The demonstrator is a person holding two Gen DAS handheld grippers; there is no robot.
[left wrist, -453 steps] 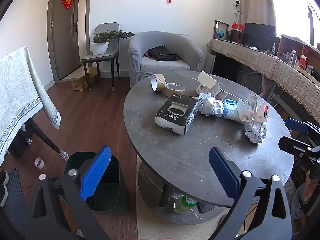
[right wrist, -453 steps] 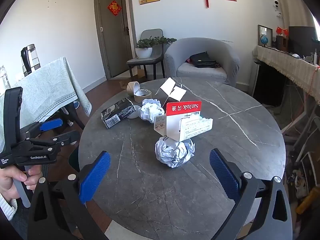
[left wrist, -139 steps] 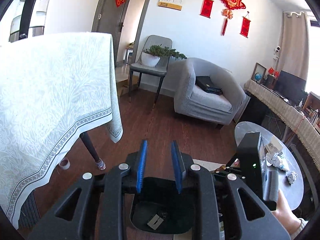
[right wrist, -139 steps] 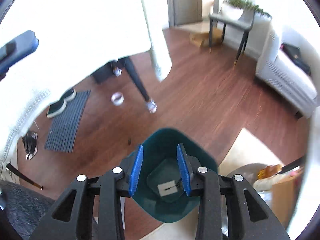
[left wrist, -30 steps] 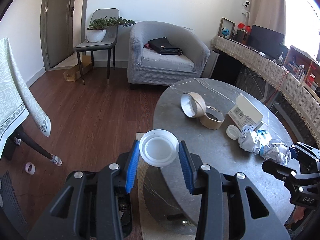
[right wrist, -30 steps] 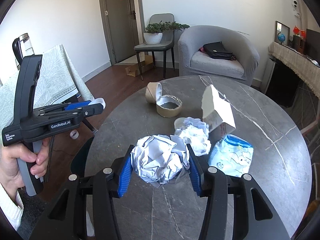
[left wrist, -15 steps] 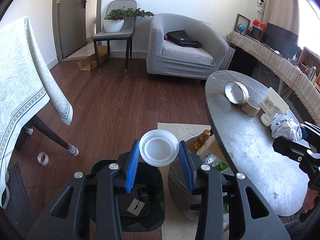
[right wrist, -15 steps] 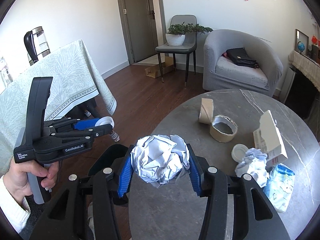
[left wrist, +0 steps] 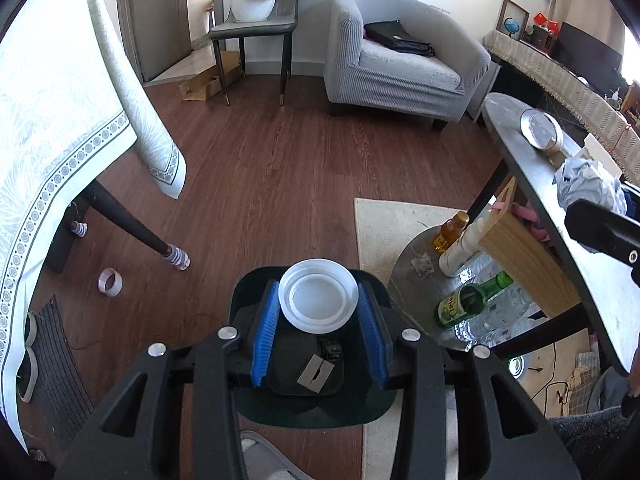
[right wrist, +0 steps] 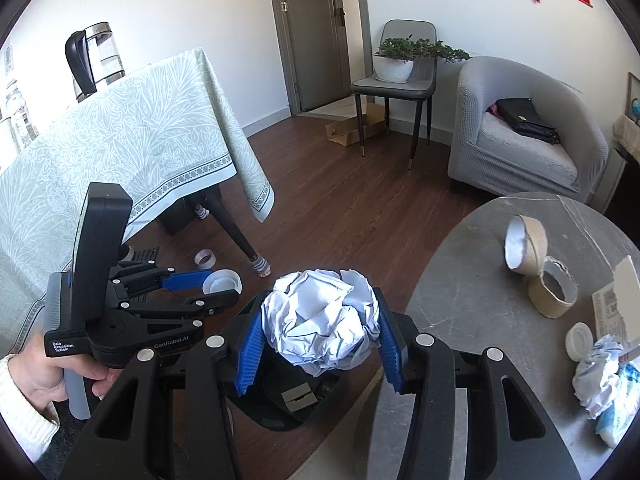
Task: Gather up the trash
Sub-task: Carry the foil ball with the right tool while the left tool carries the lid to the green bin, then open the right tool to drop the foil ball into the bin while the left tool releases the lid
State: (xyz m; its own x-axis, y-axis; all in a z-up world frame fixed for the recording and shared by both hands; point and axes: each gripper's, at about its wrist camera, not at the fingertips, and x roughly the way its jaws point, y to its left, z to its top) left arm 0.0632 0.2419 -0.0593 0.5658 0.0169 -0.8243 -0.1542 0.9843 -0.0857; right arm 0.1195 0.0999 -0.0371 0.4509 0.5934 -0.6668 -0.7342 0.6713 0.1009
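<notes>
In the left wrist view, a round white plastic lid [left wrist: 318,295] is clamped between the blue pads of the left gripper [left wrist: 320,328], low in the centre of the frame. The jaws are partly closed, pressing on the lid's two sides. Directly beneath it the dark green plastic trash bin [left wrist: 304,408] is seen standing on the brown wooden floor [left wrist: 280,168], with a small grey card and a dark scrap lying at its bottom.

In the right wrist view, a crumpled ball of white paper [right wrist: 320,320] is held between the blue pads of the right gripper [right wrist: 318,344] at the lower centre — the jaws are likewise partly closed and bear on both sides of the ball. The bin's opening is visible just below and behind the paper. The left gripper, with the lid in it, is seen at the lower left, gripped by a hand [right wrist: 44,376] in a white knitted sleeve.

At the right edge of that view, on the round grey marble-patterned table [right wrist: 500,320], further trash remains: two brown cardboard tape rolls [right wrist: 536,264], a second small white lid [right wrist: 579,340] and another crumpled white paper ball [right wrist: 596,376] — all well apart from the bin.
</notes>
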